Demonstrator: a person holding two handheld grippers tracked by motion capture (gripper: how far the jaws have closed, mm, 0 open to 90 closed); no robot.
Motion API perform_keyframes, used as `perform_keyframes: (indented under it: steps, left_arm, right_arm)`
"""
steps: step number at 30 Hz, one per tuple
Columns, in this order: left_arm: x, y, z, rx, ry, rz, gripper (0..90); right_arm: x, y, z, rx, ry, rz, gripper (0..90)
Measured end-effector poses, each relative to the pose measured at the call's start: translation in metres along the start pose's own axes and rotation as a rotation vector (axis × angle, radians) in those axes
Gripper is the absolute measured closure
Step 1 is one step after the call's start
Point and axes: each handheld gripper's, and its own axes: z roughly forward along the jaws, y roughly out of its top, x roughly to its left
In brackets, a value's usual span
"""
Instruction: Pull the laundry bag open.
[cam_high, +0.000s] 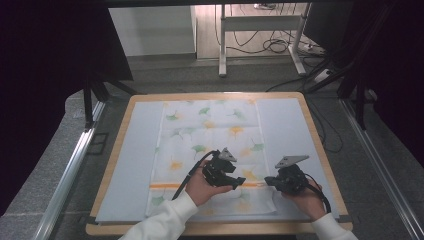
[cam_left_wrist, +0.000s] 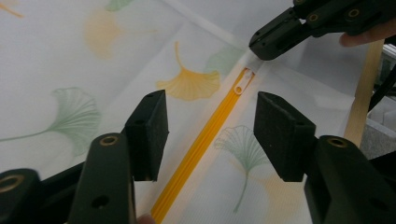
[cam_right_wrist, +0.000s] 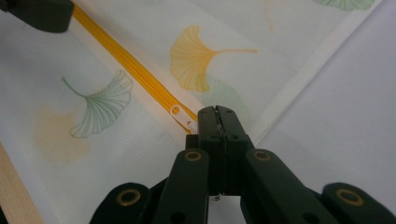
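Surface: wooden-edged table (cam_high: 107, 170) covered by a pale sheet, a white ginkgo-leaf pouch (cam_high: 210, 135) laid flat on it.
Left gripper (cam_high: 239, 182): jaws apart, straddling the orange zipper (cam_left_wrist: 201, 144) without touching it.
Right gripper (cam_right_wrist: 215, 114): jaws pressed together, clamped on the pouch fabric at the zipper's end, just beside the zipper pull (cam_right_wrist: 180, 114).
Zipper: runs across the pouch's near part.
Background: grey floor, desk legs (cam_high: 222, 45), cables.

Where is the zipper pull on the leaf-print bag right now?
The zipper pull sits at the right-hand end of the orange zipper, just beyond the tips of the shut right gripper, near the bag's right edge.
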Motion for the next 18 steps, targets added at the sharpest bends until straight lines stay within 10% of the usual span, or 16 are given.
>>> perform_keyframes:
  steps: [18]
  left_arm:
    - [-0.013, 0.013, 0.047, 0.082, -0.088, -0.055, 54.2]
  right_arm:
    - [-0.001, -0.005, 0.007, 0.028, 0.009, 0.006, 89.2]
